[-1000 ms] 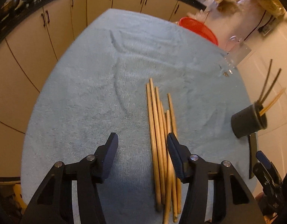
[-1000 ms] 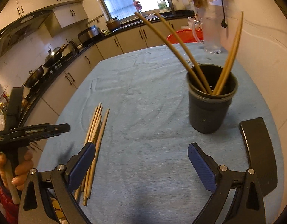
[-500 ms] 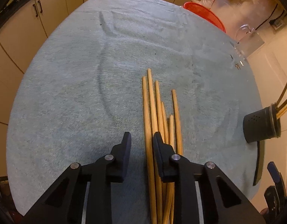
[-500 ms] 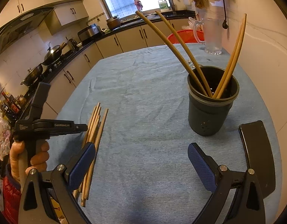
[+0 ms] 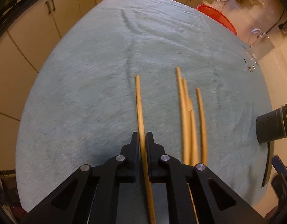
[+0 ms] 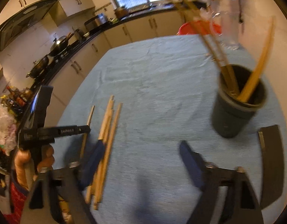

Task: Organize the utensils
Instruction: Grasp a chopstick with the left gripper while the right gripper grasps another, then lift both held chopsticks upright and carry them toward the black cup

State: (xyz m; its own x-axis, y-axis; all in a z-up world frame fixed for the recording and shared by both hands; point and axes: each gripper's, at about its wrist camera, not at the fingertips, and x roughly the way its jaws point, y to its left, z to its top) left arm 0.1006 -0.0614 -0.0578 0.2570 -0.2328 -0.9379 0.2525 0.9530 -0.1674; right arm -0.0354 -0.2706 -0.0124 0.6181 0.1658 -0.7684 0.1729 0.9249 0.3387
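Pinched between the black fingers of my left gripper (image 5: 142,140) is one wooden chopstick (image 5: 139,104), which lies apart to the left of the loose chopsticks (image 5: 186,123) on the blue-green towel. The right wrist view is blurred but shows that same left gripper (image 6: 87,128) with the chopstick (image 6: 89,118) in it, held by a person's hand (image 6: 24,160). My right gripper (image 6: 141,160) hovers over the towel. Its jaws are closing with nothing between them, and its left blue pad sits beside the loose chopsticks (image 6: 108,127). A black holder (image 6: 235,112) at the right holds several chopsticks.
The black holder (image 5: 270,128) stands by the table's right edge. Near it, close to the wall, lies a dark flat slab (image 6: 272,158). A red basket (image 5: 216,16) and a clear jug (image 5: 259,43) sit at the far right corner. Kitchen cabinets and a stove line the left and far sides.
My left gripper shut on the leftmost chopstick and drew it to the left, away from the others. The right gripper's jaws narrowed, and the holder shifted right in its view.
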